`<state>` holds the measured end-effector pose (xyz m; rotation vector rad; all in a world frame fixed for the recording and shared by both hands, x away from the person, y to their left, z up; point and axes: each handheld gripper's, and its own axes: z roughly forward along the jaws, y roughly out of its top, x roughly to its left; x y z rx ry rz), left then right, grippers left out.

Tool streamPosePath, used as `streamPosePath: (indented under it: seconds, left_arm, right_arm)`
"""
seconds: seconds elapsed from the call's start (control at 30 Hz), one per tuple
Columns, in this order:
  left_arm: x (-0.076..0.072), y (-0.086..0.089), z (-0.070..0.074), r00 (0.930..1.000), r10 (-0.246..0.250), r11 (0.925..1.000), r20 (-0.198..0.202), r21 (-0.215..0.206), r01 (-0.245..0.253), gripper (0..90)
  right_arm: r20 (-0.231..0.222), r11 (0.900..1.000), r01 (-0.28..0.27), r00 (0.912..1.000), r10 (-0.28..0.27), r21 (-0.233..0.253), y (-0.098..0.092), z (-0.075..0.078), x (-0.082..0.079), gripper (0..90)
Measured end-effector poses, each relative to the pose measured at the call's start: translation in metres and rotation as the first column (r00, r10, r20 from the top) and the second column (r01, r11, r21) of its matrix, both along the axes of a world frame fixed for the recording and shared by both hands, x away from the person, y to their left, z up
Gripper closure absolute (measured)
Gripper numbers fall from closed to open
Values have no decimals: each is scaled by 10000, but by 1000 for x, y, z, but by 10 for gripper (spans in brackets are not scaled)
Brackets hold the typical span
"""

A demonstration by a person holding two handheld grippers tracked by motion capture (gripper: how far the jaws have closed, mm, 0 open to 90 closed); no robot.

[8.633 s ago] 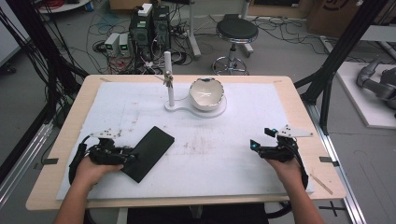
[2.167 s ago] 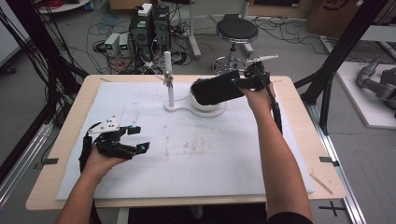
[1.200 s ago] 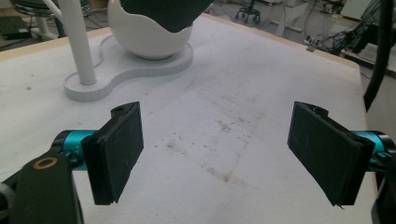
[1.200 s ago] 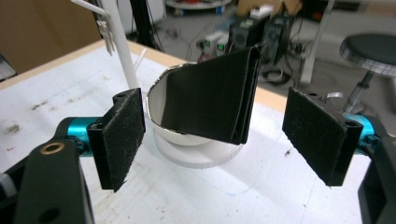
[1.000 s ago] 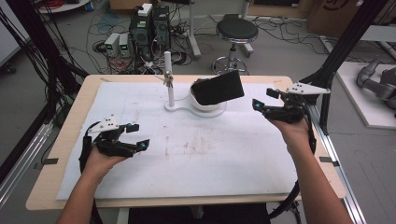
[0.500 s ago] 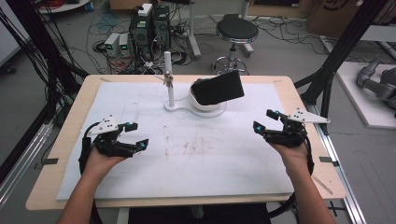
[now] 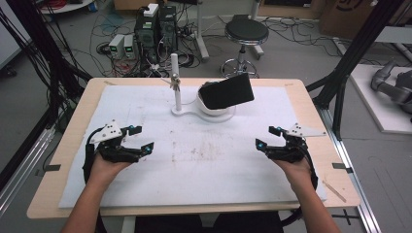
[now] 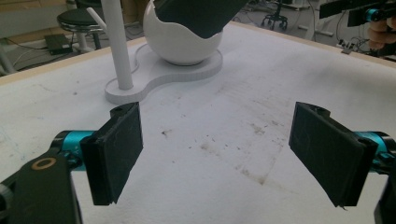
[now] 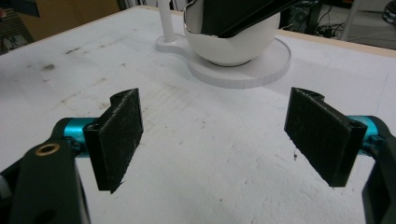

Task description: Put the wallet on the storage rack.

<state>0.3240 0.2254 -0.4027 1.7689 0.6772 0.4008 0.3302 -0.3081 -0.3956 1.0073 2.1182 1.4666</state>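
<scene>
Black slab (image 7: 227, 92), flat, rectangular, matte, propped at a tilt in the white bowl-shaped holder (image 7: 216, 106) at the far middle of the tabletop (image 7: 311, 104); one long edge sits down inside the cup, the upper part overhangs the rim toward the right. Handling, by judgement: reads as thin, rigid and light, like a phone or small tablet; smooth faces probably slippery, so best taken across the two broad faces at the exposed upper edge, well clear of the rim, and lifted along its tilt so it does not lever the holder over. Possibly fragile if it is a screen; cannot tell from here. Nearest items: left tongs (image 7: 138, 137) and right tongs (image 7: 269, 137), each held in a hand low over the near part of the white mat (image 7: 204, 160), well apart from each other and from the slab. Left tongs: jaws wide apart, nothing between the pads (image 8: 119, 149). Right tongs: jaws likewise spread wide, empty, pads (image 9: 119, 137) facing the holder. Mat: white, scuffed with dark marks at centre. Farther: holder's flat white base (image 9: 252, 65), joined to a slim upright white post (image 7: 176, 82) just left of the cup. Beyond the tabletop: stool (image 7: 246, 34), computer units, cables on the floor.
</scene>
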Motion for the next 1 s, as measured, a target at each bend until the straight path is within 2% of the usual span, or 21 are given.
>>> streamPosePath:
  seconds: [0.17,0.27,0.6,1.0]
  left_arm:
    - [1,-2,-3,9999,-72,10000,-154,2,72,175]
    - [0,-2,-3,9999,-157,9999,-54,31,157,176]
    - [1,-2,-3,9998,-126,9999,-159,31,126,175]
    - [2,-3,-5,9994,-144,9998,-304,137,148,175]
  right_arm:
    - [-2,10000,17,10000,-17,-12,-1,0,0,198]
    - [-10,9999,115,9999,-115,9,-3,0,0,198]
    - [-167,9991,409,9990,-407,141,-9,-1,0,198]
    - [-175,9991,401,9990,-399,108,-9,-2,1,197]
